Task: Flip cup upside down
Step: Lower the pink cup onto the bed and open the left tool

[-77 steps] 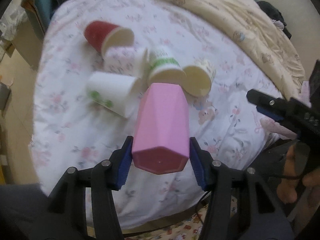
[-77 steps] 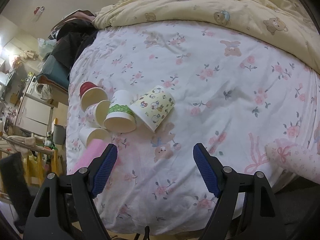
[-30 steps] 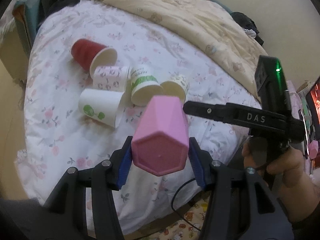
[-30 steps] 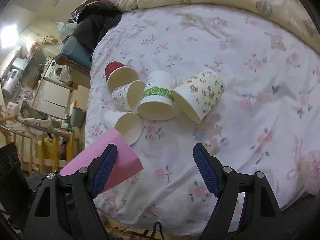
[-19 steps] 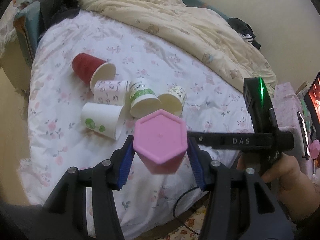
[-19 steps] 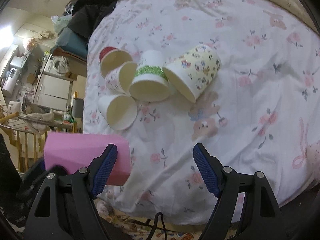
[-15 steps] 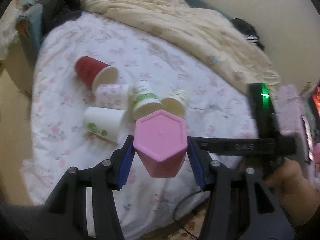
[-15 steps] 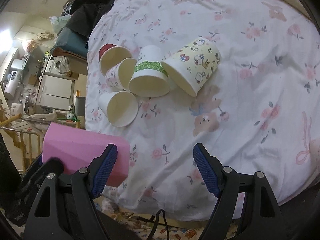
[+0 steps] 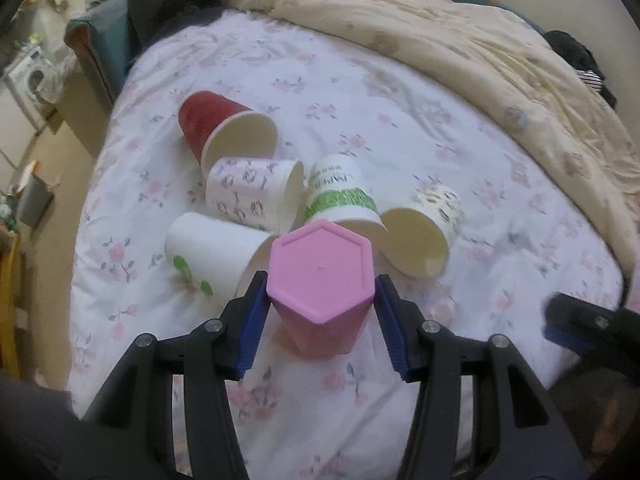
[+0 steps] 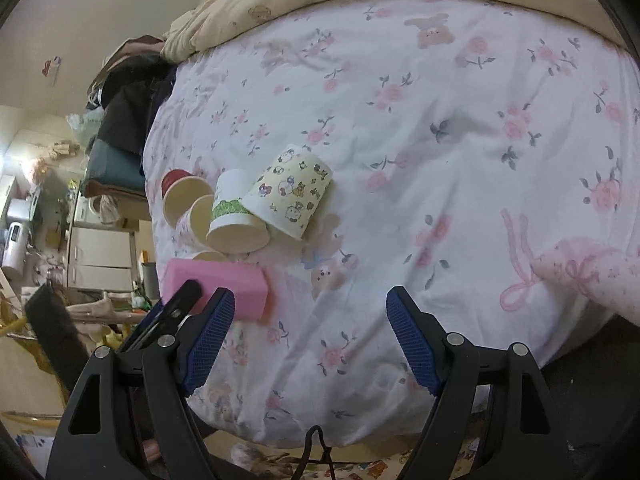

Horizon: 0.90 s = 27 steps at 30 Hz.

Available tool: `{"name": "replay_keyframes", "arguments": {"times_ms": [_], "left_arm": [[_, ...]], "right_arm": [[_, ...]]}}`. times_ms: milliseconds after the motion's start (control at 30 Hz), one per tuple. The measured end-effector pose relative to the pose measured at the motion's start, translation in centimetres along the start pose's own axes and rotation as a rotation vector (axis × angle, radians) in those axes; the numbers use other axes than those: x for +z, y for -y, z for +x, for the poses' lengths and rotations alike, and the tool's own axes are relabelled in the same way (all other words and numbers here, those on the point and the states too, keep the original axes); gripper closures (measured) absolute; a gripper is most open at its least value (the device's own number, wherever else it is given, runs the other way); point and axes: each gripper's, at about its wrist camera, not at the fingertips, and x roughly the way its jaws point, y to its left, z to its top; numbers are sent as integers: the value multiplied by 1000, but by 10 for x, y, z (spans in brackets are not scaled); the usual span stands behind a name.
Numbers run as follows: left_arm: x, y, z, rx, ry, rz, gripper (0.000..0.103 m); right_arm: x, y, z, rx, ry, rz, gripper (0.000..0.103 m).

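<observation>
Pink cup [image 9: 320,276]: we see it upside down, its flat hexagonal base facing up and its mouth down on the bed [image 9: 400,120]. In the right wrist view it shows as a pink block [image 10: 224,284] at the near left edge of the sheet.

Left gripper [image 9: 320,324]: our blue fingers [image 9: 252,324] sit on either side of the cup's faceted wall, close against it – the grip looks closed on the cup, at about mid-height.

Right gripper [image 10: 308,344]: fingers [image 10: 408,344] spread wide with nothing between them, hovering over the near edge of the bed, to the right of the pink cup. From the left wrist view we catch only a blurred dark tip of it [image 9: 580,320] at the right.

Paper cups: five lie on their sides in a cluster just behind the pink cup.
- Red cup [image 9: 212,124]: farthest back on the left, mouth toward us.
- Patterned cup [image 9: 256,196]: touching the red cup's rim.
- White cup [image 9: 212,256]: green dots on it, just left of the pink cup.
- Green-band cup [image 9: 340,192]: directly behind the pink cup.
- Cartoon cup [image 10: 292,196]: the rightmost – its mouth is open toward us in the left wrist view.

Bed: white sheet with pink flowers and little bears.

Quilt [image 9: 460,40]: cream-coloured, bunched along the far side.

Clothes [image 10: 132,108]: dark pile at the head of the bed, on the left.
</observation>
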Motion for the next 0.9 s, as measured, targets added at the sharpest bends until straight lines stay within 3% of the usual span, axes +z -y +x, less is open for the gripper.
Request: {"name": "replay_keyframes", "arguments": {"times_ms": [433, 467, 567, 600, 800, 900], "left_arm": [[-3, 15, 18, 2, -44, 16, 54], [-2, 15, 19, -9, -56, 20, 52], [-2, 15, 18, -5, -66, 28, 20], [-2, 15, 15, 3, -50, 26, 14], [2, 10, -5, 25, -1, 37, 13], [6, 1, -27, 1, 38, 19, 13]], "right_arm": [[1, -8, -6, 62, -5, -13, 22], [1, -8, -5, 61, -6, -12, 22], [1, -8, -4, 74, -20, -8, 22], [0, -10, -3, 71, -19, -17, 22], [-1, -20, -2, 50, -7, -70, 22], [-2, -24, -3, 39, 10, -100, 22]]}}
